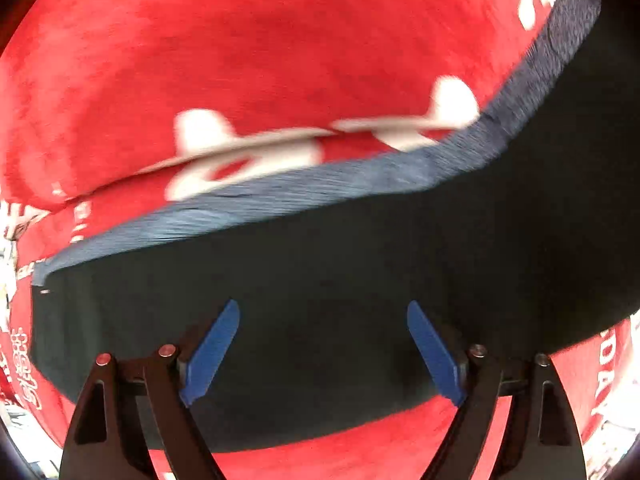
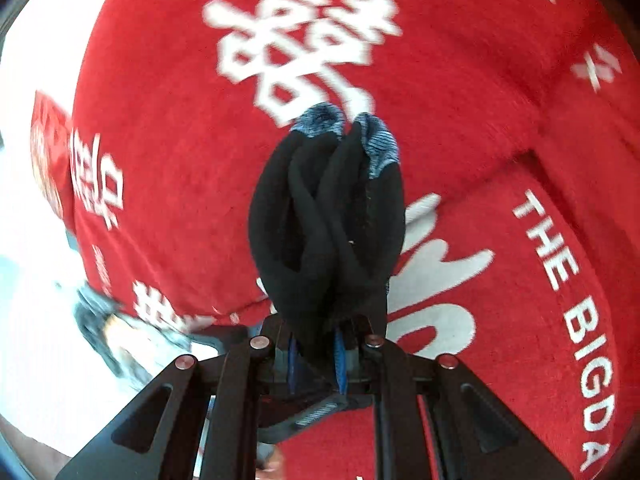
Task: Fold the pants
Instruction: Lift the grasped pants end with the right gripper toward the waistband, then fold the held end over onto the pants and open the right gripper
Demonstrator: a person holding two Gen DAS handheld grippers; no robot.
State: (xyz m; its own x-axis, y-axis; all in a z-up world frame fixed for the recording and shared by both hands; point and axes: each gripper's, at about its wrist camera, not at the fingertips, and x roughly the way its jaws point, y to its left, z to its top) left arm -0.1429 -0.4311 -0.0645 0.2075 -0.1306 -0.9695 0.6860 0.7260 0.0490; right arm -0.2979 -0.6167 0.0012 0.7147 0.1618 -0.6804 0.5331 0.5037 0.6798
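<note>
Your left gripper (image 1: 323, 354) hovers with its jaws wide and nothing between them, looking down on the pants (image 1: 320, 280): a flat dark panel with a grey-blue ribbed band (image 1: 280, 196) along its far edge, lying on the red printed cloth (image 1: 240, 40) that covers the surface. That panel looks smooth, so I judge at least part of the garment is laid out, but it runs out of the picture at the right, and motion blur softens the white print, so you cannot tell how many folds it holds. Your right gripper (image 2: 316, 356) has its jaws pinched narrow on a bunched, twisted bundle of dark fabric (image 2: 326, 220) with ribbed grey-blue cuffs (image 2: 348, 136) at its far end, apparently lifted off the cloth. Whether this bundle joins the flat panel is hidden. I would call the fold unfinished, since the gathered part is not yet laid flat.
</note>
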